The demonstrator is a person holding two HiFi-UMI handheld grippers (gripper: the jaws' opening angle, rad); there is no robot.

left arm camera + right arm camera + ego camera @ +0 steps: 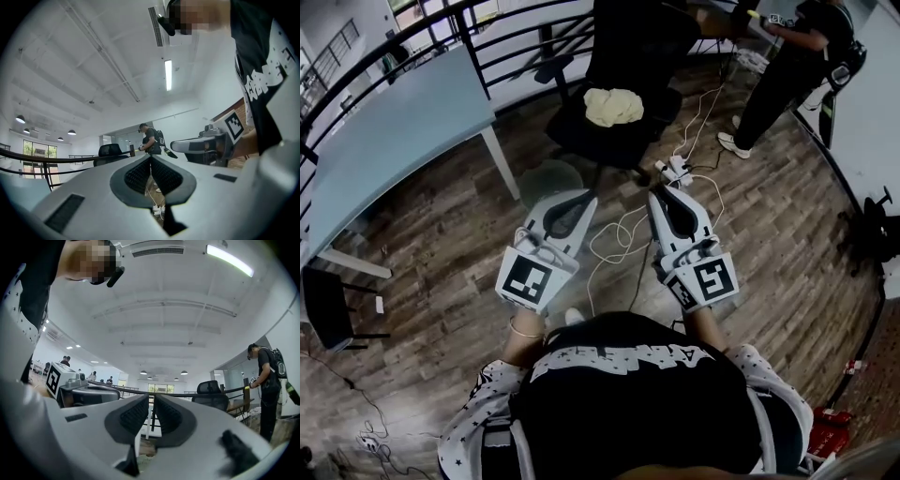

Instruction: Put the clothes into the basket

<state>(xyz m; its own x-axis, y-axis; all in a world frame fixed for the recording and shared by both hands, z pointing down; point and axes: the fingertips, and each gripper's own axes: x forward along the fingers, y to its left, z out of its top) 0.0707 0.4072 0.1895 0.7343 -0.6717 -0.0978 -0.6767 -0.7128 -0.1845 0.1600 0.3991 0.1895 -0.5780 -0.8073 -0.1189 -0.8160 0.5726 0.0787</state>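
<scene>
A pale yellow piece of clothing (614, 106) lies crumpled on the seat of a black office chair (577, 131). A round, see-through basket (549, 177) stands on the floor left of the chair, beside the table leg. My left gripper (586, 199) is held above the floor just right of the basket, shut and empty. Beside it my right gripper (659, 195) is also shut and empty. Both point towards the chair and stop short of it. In the left gripper view the left gripper (150, 157) has its pads together. In the right gripper view the right gripper (152, 397) also has its pads together.
A light blue table (384, 131) stands at the left in front of a black railing (441, 23). A white power strip (675, 170) and loose cables (619, 239) lie on the wood floor ahead of the grippers. Another person (787, 66) stands at the far right.
</scene>
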